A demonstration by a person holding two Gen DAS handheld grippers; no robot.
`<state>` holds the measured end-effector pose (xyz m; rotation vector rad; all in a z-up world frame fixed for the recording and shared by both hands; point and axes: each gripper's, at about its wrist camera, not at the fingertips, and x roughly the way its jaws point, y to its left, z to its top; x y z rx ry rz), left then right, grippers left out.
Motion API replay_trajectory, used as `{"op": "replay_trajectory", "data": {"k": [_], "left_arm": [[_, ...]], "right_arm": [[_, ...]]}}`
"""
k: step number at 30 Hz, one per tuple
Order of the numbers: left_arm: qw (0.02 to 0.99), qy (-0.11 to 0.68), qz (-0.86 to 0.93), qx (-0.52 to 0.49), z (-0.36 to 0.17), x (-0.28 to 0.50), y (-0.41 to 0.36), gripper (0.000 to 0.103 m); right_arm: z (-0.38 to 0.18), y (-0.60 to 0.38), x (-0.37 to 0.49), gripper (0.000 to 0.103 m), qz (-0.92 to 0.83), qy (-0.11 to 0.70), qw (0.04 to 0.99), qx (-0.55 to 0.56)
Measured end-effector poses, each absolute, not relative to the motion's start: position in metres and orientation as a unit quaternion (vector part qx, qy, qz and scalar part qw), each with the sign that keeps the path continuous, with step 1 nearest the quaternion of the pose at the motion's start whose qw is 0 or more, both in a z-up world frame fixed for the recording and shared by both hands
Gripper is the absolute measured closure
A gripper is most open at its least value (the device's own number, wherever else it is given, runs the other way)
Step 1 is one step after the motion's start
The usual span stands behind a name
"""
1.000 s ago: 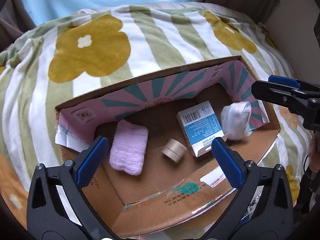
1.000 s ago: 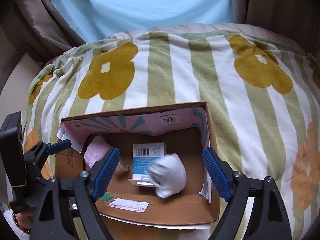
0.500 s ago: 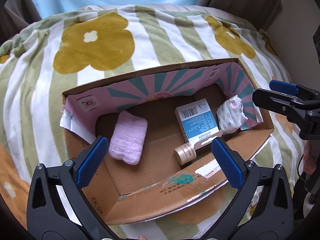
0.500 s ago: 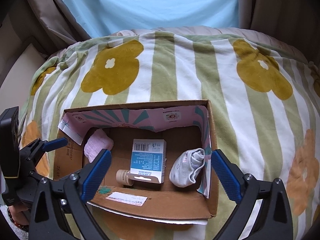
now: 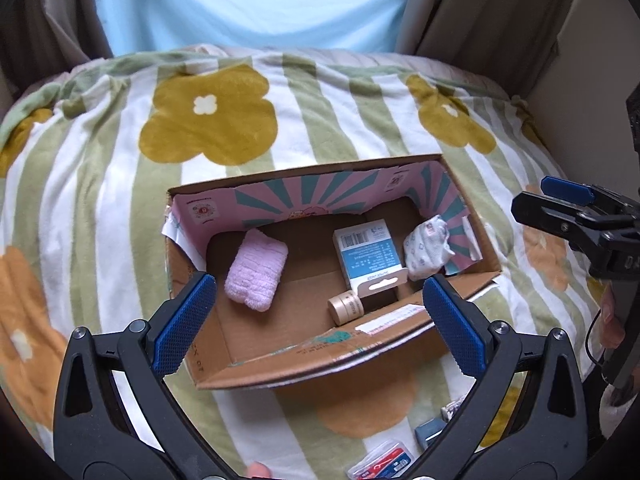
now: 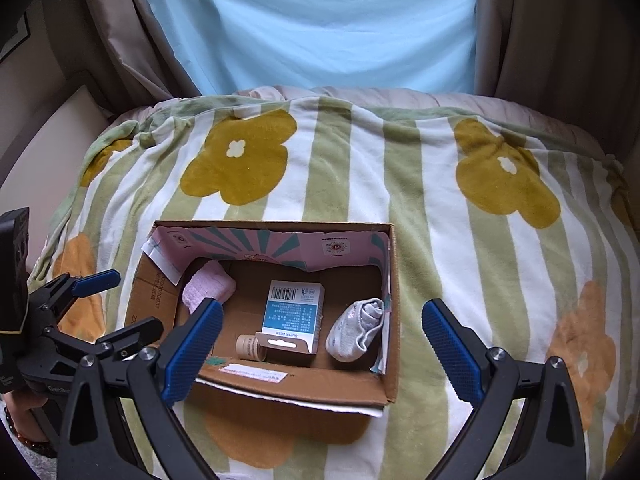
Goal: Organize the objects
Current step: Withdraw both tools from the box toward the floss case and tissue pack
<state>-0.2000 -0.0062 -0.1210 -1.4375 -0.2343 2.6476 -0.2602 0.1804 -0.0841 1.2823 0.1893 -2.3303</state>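
An open cardboard box sits on a flower-patterned blanket. Inside lie a pink towel, a blue and white carton, a small tan jar and a white sock against the right wall. My left gripper is open and empty above the box's near edge. My right gripper is open and empty, above the box's near side; it also shows at the right of the left wrist view.
The striped blanket covers the bed all around the box. Small packets and a blue item lie on the blanket near me. Curtains and a light blue sheet hang behind. A wall stands at the right.
The white sock dropped from the right gripper into the box's right side. Both grippers have pulled back and up, so the box looks smaller. The tan jar rolled toward the carton.
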Motion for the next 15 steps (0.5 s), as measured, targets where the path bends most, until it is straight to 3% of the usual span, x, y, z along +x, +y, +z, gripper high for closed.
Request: {"op": "replay_trajectory", "data": {"k": [15], "left_arm": [[0.077,-0.040,0.875,-0.476,-0.101,-0.103,0.027,0.000]], "right_arm": [[-0.056,0.229,-0.183,0.004,-0.851,0.101,0.296,0.423]]}}
